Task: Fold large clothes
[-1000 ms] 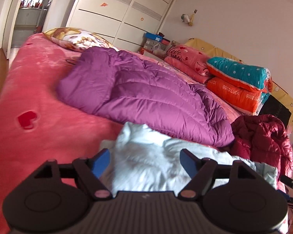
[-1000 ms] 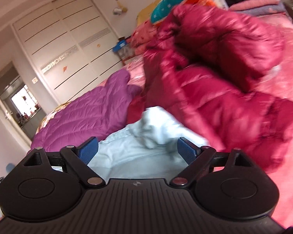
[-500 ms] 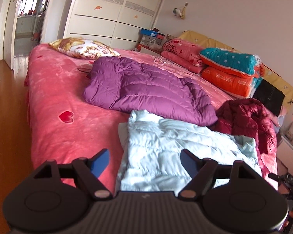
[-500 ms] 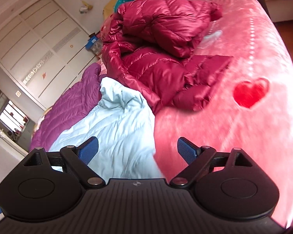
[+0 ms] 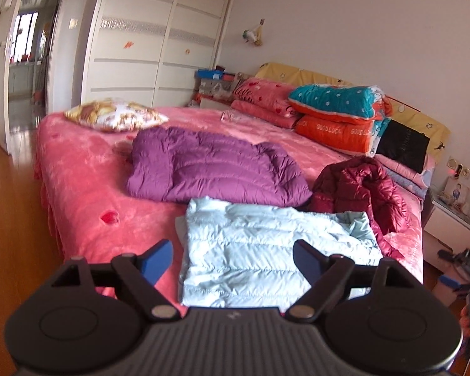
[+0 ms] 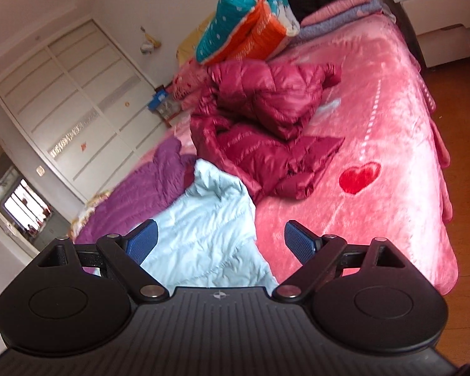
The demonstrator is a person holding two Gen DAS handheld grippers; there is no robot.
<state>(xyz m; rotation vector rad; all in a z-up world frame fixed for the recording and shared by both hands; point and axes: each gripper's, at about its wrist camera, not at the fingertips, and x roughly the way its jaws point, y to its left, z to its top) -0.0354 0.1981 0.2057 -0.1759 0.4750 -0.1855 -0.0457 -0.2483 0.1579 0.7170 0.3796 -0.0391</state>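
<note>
Apparently between garments: light-blue down jacket [image 5: 266, 250] lies folded on bed [image 5: 84, 169]. Left gripper [image 5: 232, 261] fingers opening, empty; right gripper [image 6: 219, 239] wide, empty. Next: grab crumpled maroon jacket [image 6: 266, 119], spread flat.

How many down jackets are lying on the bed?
3: a purple jacket in the middle, a light blue jacket at the near edge, and a dark red jacket crumpled beside the folded quilts. More may be hidden.
</note>
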